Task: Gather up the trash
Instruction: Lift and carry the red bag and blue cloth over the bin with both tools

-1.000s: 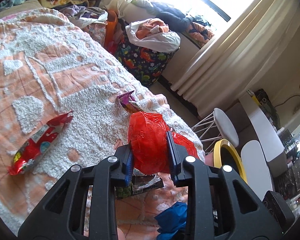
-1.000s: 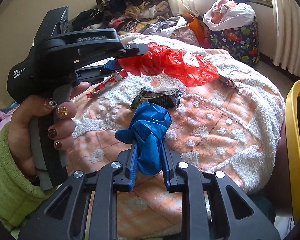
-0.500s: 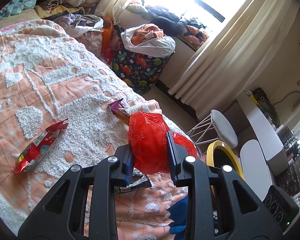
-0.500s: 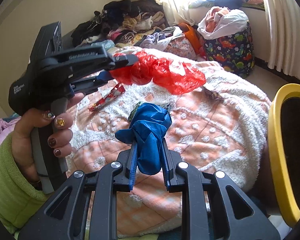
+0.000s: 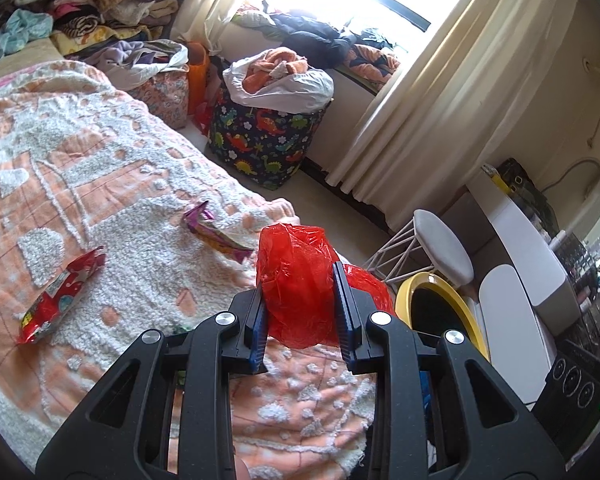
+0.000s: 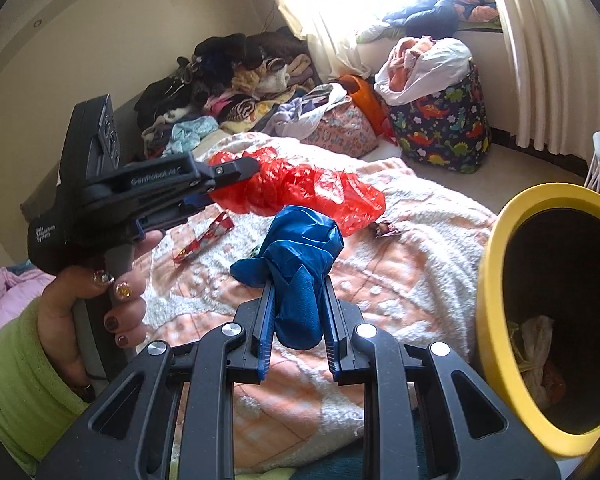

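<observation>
My left gripper is shut on a crumpled red plastic bag and holds it above the bed; the bag also shows in the right wrist view. My right gripper is shut on a crumpled blue plastic bag, held above the bed next to the yellow-rimmed trash bin. The bin also shows in the left wrist view. A red snack wrapper and a purple wrapper lie on the orange and white bedspread.
A dinosaur-print laundry bag full of clothes stands on the floor by the curtain. Clothes are piled at the bed's far end. A white stool and white furniture stand to the right of the bin.
Both grippers have lifted and swung right with their bags, off the bed's middle toward the bin. The bin's opening now fills the right of the right wrist view.
</observation>
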### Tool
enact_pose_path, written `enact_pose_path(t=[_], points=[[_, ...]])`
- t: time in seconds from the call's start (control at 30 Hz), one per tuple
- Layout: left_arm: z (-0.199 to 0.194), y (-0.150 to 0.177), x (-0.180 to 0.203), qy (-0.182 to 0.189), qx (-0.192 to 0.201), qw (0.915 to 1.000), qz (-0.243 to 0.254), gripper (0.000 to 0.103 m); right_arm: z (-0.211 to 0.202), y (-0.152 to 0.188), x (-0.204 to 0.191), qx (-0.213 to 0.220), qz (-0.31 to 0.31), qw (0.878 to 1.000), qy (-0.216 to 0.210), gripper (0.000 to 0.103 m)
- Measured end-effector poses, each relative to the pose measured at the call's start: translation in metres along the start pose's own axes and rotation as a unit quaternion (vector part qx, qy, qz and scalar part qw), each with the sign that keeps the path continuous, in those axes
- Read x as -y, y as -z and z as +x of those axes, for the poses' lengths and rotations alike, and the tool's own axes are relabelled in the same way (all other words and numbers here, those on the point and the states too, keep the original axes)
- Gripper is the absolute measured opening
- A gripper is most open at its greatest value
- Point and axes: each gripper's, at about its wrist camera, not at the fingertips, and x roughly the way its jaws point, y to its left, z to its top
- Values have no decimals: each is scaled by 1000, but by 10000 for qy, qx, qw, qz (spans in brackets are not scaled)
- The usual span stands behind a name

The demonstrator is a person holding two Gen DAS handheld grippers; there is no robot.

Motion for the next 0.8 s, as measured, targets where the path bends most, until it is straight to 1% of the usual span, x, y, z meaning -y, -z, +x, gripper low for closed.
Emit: enact_pose_path(t=[0.47,0.8], points=[[6,2,36,97,-36,9994,336,22,-32,-10,29,420,267,9987,145,21],[13,10,63,212,-140,9981,569,22,-61,-16,65,760,597,9946,372,21]])
